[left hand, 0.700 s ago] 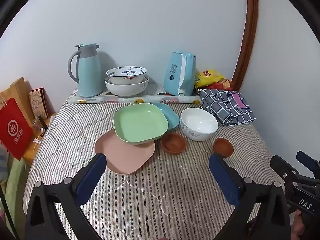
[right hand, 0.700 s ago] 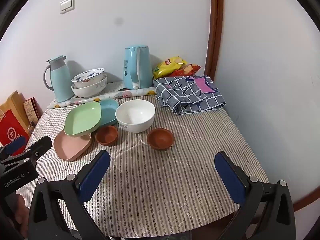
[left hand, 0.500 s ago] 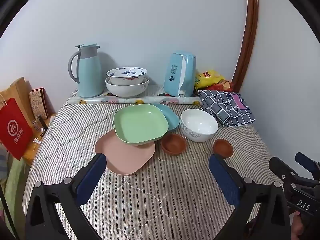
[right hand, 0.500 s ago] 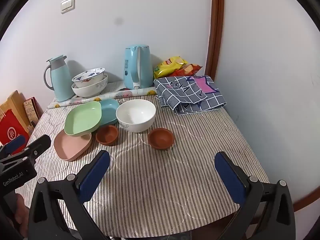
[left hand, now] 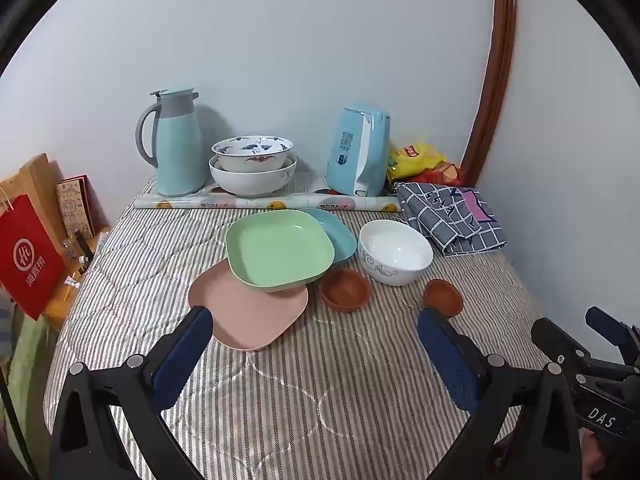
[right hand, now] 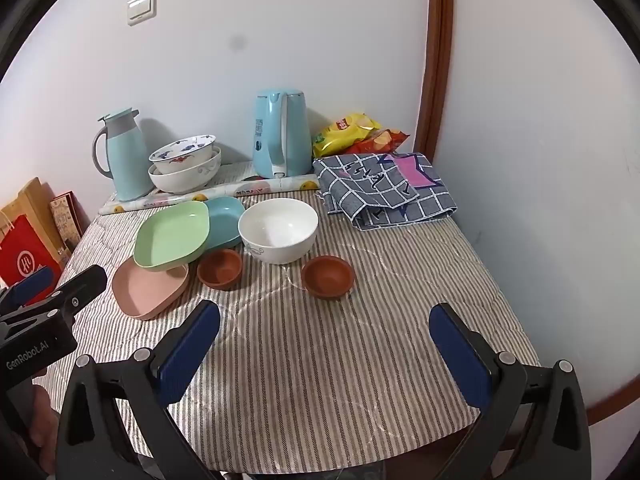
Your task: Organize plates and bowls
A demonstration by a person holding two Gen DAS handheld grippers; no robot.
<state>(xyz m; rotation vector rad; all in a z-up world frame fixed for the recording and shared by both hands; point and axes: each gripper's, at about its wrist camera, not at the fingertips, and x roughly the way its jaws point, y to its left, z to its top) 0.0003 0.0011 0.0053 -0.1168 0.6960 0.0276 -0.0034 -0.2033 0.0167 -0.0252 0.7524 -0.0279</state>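
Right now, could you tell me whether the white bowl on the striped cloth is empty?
Empty: the white bowl stands upright, its bare white interior visible in both views.

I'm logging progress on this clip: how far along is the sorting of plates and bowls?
Barely begun. Done: nothing clearly; the green square plate only leans across the pink square plate and blue plate. In hand: nothing; left gripper and right gripper are open. Left: the white ceramic bowl and two small brown bowls sit apart.
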